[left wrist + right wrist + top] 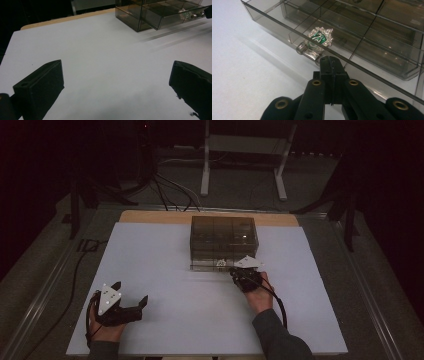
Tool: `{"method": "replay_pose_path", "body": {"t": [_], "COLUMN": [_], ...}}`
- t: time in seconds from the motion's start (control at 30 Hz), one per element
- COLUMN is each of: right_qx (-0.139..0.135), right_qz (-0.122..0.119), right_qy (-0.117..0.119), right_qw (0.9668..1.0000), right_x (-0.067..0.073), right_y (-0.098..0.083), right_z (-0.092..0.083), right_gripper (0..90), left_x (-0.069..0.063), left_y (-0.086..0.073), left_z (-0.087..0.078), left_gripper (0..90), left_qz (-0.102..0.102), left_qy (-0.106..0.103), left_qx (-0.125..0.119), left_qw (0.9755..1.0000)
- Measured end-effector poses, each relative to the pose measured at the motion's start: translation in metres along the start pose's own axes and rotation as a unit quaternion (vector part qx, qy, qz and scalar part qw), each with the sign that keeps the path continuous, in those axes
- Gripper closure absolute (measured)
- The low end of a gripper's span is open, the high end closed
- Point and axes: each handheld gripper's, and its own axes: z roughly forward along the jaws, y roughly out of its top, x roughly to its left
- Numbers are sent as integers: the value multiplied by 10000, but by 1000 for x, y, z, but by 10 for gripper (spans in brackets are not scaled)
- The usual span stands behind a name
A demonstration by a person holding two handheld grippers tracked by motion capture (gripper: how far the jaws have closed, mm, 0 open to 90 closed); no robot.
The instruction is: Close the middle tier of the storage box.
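A smoky see-through drawer box [223, 237] stands at the middle of the white table [165, 270]. Its bottom drawer [372, 62] is pulled out a little, and a silver and green brooch [319, 37] lies in one compartment. My right gripper [329, 58] is shut, jaws pressed flat together, with its tips against the right end of the drawer's clear handle [307, 51]. Whether they pinch the handle I cannot tell. In the high view the right gripper [235, 270] sits at the drawer's front. My left gripper [131, 291] rests open at the front left over bare table [117, 67].
The box [150, 12] lies far ahead and to the right in the left gripper view. A wooden strip [150, 216] edges the table's far side. Beyond it stand a white frame [240, 150], dark stands and cables on the floor.
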Motion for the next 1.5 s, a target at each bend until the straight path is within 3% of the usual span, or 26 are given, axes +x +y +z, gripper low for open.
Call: {"method": "replay_pose_path", "body": {"t": [1.5], "right_qx": [-70], "right_qz": [82], "right_qy": [-131], "right_qw": [9999], "right_x": [2], "right_y": [12], "right_z": [8], "right_gripper": [900], "left_x": [1], "left_y": [0], "left_z": [-1], "left_gripper": [6], "left_qz": [-11], "left_qy": [5], "left_qx": [-16], "left_qw": [10000]}}
